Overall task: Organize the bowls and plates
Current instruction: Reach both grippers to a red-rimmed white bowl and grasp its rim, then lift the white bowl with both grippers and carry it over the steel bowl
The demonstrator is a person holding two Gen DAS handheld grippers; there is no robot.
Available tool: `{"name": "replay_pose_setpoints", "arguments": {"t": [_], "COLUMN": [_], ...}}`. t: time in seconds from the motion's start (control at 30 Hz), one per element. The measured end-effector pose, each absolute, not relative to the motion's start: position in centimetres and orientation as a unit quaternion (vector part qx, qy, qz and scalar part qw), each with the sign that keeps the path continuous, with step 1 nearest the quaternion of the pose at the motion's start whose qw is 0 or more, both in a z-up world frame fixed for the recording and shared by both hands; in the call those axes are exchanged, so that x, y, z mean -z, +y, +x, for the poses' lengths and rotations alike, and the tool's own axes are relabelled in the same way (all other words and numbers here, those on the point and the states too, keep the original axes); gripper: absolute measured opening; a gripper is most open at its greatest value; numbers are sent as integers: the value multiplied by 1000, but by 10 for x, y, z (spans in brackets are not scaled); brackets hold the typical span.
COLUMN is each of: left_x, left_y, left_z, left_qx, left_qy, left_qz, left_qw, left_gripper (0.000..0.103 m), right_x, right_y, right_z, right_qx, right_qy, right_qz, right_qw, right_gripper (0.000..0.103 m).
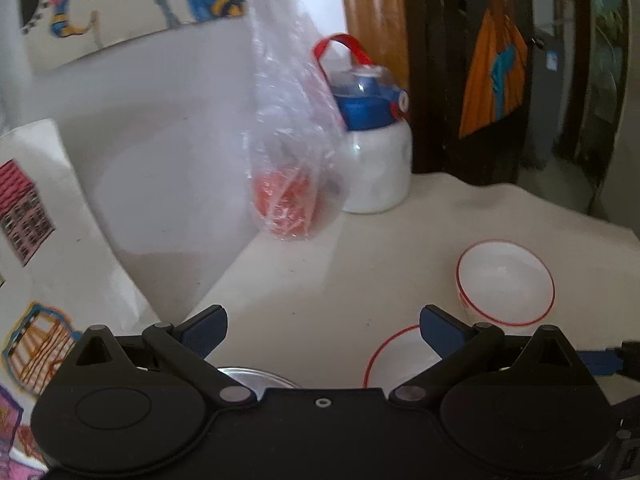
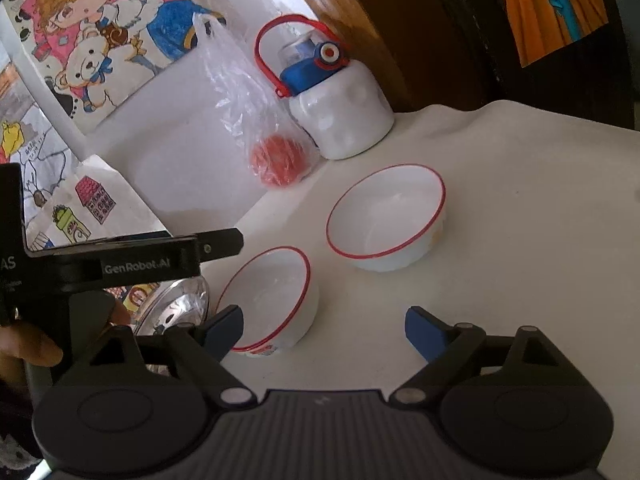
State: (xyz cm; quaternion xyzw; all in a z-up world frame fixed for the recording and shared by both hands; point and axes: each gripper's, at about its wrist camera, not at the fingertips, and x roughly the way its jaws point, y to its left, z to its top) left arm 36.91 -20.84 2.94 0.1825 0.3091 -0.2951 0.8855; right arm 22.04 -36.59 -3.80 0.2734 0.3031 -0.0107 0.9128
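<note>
Two white bowls with red rims stand on the white table. In the right wrist view the near bowl [image 2: 272, 300] sits just ahead of my open, empty right gripper [image 2: 324, 330], by its left finger, and the far bowl [image 2: 386, 216] stands beyond it. A shiny steel plate [image 2: 176, 304] lies left of the near bowl, partly hidden by the left gripper's body. In the left wrist view my left gripper [image 1: 322, 332] is open and empty above the steel plate [image 1: 256, 378], with the near bowl [image 1: 400, 360] behind its right finger and the far bowl [image 1: 506, 284] beyond.
A white bottle with blue lid and red strap [image 2: 340, 112] stands at the back by the wall. A clear plastic bag with something red [image 2: 276, 160] leans beside it. Drawings [image 2: 92, 200] lean on the wall at left. The table edge [image 2: 560, 120] runs at back right.
</note>
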Motion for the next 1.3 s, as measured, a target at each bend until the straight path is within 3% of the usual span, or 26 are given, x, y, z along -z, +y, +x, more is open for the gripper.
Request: {"name": "replay_pose_setpoints", "arguments": {"t": [0.13, 0.23, 0.3, 0.37, 0.63, 0.77, 1.3], "left_x": [-22, -17, -15, -14, -9, -7, -9], "left_y": [-210, -211, -212, -213, -218, -221, -207], "left_z": [373, 377, 379, 379, 377, 379, 371], "left_qx": [300, 306, 318, 326, 334, 341, 309], "left_qy": [322, 340, 352, 363, 385, 406, 437], "left_qz": [204, 211, 212, 213, 216, 204, 133], "left_qw": [874, 863, 854, 846, 833, 823, 834], "left_gripper": [96, 85, 68, 60, 36, 17, 10], "right_x": [40, 40, 40, 41, 43, 46, 56], "right_y": [-361, -358, -357, -356, -350, -352, -357], "right_z": [226, 228, 229, 230, 232, 231, 231], "right_qx": [12, 7, 7, 5, -12, -23, -14], "right_qy": [308, 310, 311, 311, 307, 305, 298], "right_qz": [264, 267, 265, 267, 286, 311, 360], "right_qw": [914, 913, 913, 912, 908, 900, 884], "right_gripper": [82, 77, 68, 65, 47, 38, 23]}}
